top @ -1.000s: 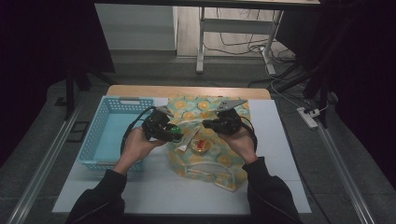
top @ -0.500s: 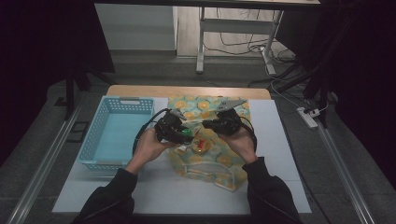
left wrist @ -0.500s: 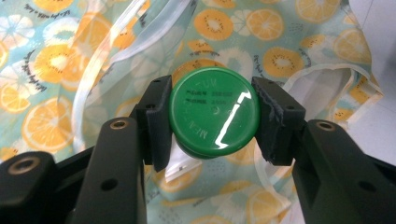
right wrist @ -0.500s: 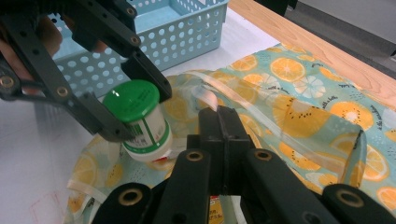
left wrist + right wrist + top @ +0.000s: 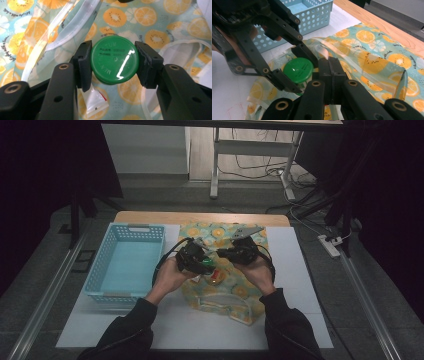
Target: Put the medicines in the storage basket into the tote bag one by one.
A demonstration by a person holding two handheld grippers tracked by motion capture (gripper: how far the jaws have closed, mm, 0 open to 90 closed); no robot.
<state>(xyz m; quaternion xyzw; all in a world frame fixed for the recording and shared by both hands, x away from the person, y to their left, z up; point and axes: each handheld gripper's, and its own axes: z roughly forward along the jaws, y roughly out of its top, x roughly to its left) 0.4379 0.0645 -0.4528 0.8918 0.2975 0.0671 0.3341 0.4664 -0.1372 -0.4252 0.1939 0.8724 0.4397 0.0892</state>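
Over the fruit-print bag point(image 5: 227, 280) mid-table, the left claw point(image 5: 114, 63), gripping a green-lidded jar point(image 5: 114, 62), has drifted away from the basket point(image 5: 127, 262) toward the closed right claw point(image 5: 329, 66) pinching the bag's rim, apparently for bagging.

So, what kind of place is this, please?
Probably a lab or recording room, not a home: a white work table in a dark space, loose floor cables, a power strip beside it.

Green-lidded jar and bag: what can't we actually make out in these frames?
- Green lid: print too blurred to read in the left gripper view.
- Jar body: hidden under the lid and left gripper.
- What the shut right gripper pinches: its own jaws cover it.
- Fruit-print bag: contents too small in the high view.
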